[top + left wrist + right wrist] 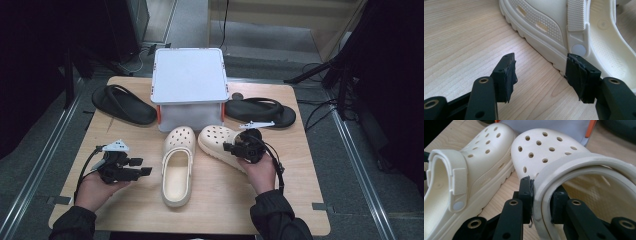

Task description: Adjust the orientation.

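My right gripper [231, 147] pinched the rim of the right cream clog [564, 167] at centre frame, beside the left cream clog [177, 165]. My left gripper [146, 166], lower left, had its jaws spread on nothing, just beside that clog on the table [220, 200].
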Action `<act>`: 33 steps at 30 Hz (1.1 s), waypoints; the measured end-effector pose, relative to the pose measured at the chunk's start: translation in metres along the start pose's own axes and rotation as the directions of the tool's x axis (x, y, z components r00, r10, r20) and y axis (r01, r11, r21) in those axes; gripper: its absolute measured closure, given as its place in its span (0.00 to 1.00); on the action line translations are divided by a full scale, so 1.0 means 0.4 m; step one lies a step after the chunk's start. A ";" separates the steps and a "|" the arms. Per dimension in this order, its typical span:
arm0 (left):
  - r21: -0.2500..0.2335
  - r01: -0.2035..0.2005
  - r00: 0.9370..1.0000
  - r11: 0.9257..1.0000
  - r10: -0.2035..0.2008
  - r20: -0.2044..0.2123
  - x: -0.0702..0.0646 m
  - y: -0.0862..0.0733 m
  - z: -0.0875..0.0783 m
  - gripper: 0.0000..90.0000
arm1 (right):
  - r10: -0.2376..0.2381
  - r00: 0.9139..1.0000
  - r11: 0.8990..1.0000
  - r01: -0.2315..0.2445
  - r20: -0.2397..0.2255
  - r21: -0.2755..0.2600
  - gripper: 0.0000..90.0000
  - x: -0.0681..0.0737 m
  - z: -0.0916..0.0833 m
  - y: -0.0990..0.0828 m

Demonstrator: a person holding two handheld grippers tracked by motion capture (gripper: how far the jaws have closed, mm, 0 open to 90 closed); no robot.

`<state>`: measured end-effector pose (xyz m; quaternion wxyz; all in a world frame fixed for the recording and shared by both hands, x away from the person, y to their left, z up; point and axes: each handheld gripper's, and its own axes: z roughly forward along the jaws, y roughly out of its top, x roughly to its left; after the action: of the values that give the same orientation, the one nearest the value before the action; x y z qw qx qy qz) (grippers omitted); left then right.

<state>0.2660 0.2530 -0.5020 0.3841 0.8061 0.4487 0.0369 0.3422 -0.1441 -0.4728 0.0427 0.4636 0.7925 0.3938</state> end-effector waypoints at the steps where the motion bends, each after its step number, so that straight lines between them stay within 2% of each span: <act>1: 0.002 0.001 1.000 1.000 -0.001 0.003 0.000 0.001 0.002 0.46 | 0.005 1.000 1.000 -0.006 0.003 0.003 0.84 -0.001 0.004 0.000; 13: 0.003 -0.010 1.000 1.000 0.010 0.011 -0.003 0.009 0.009 0.46 | 0.017 1.000 1.000 -0.017 -0.001 0.002 0.82 0.010 0.026 0.001; 16: 0.004 -0.010 1.000 1.000 0.010 0.013 -0.001 0.014 0.012 0.47 | 0.003 1.000 1.000 -0.003 0.002 0.006 0.75 0.009 0.024 -0.002; 20: 0.007 -0.015 1.000 1.000 0.015 0.017 -0.002 0.018 0.016 0.47 | -0.012 1.000 1.000 0.012 -0.009 -0.001 0.71 0.010 0.009 -0.004; 22: 0.003 -0.026 1.000 1.000 0.026 0.017 -0.004 0.022 0.018 0.47 | -0.026 1.000 1.000 0.026 -0.009 -0.011 0.67 0.009 -0.013 -0.008; 27: 0.002 -0.029 0.999 1.000 0.029 0.014 -0.002 0.030 0.019 0.47 | -0.035 0.999 0.998 0.033 -0.020 -0.062 0.64 -0.007 -0.060 -0.020; 29: -0.001 -0.027 1.000 1.000 0.027 0.014 -0.001 0.032 0.020 0.47 | -0.032 0.999 0.997 0.031 -0.016 -0.077 0.69 -0.016 -0.080 -0.026; 30: -0.001 -0.027 1.000 1.000 0.027 0.014 -0.001 0.032 0.020 0.48 | -0.034 0.999 0.996 0.032 -0.018 -0.085 0.77 -0.022 -0.091 -0.030; 33: 0.006 -0.011 1.000 1.000 0.011 0.020 -0.002 0.039 0.018 0.59 | -0.036 0.999 0.993 0.034 -0.014 -0.112 0.92 -0.047 -0.122 -0.039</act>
<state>0.2792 0.2433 -0.4967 0.3857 0.8101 0.4405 0.0294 0.3208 -0.1913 -0.4550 0.0689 0.4433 0.7777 0.4404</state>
